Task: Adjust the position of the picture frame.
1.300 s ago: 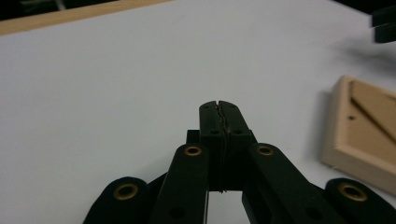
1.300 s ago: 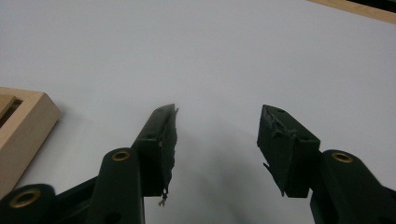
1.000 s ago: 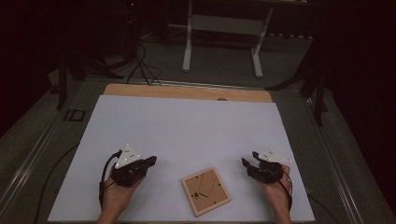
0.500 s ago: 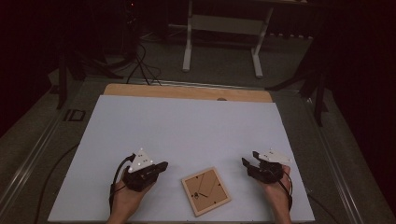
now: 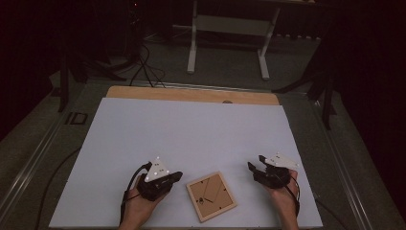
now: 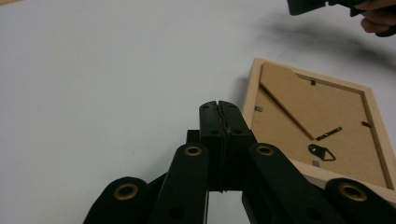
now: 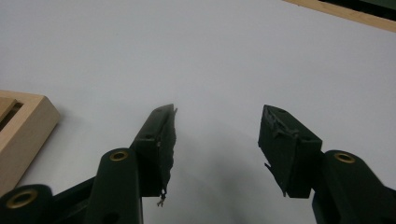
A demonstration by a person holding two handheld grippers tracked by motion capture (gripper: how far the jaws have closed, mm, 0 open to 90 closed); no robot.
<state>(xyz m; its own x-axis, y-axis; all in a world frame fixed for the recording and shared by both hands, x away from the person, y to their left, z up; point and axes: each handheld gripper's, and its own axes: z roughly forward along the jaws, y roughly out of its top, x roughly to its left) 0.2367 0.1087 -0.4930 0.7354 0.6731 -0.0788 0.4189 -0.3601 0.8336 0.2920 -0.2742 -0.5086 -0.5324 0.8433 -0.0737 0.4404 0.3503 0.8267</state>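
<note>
wooden picture frame (image 5: 211,196) lying back-side up on white table (image 5: 191,134) near front edge, between both grippers, left gripper (image 5: 175,177) just beside frame's left edge, jaws pressed together on nothing, right gripper (image 5: 252,166) near frame's right, jaws spread apart, empty

A wooden picture frame (image 5: 211,196) lies face-down between left claw (image 5: 177,176) and right claw (image 5: 251,167).
</note>
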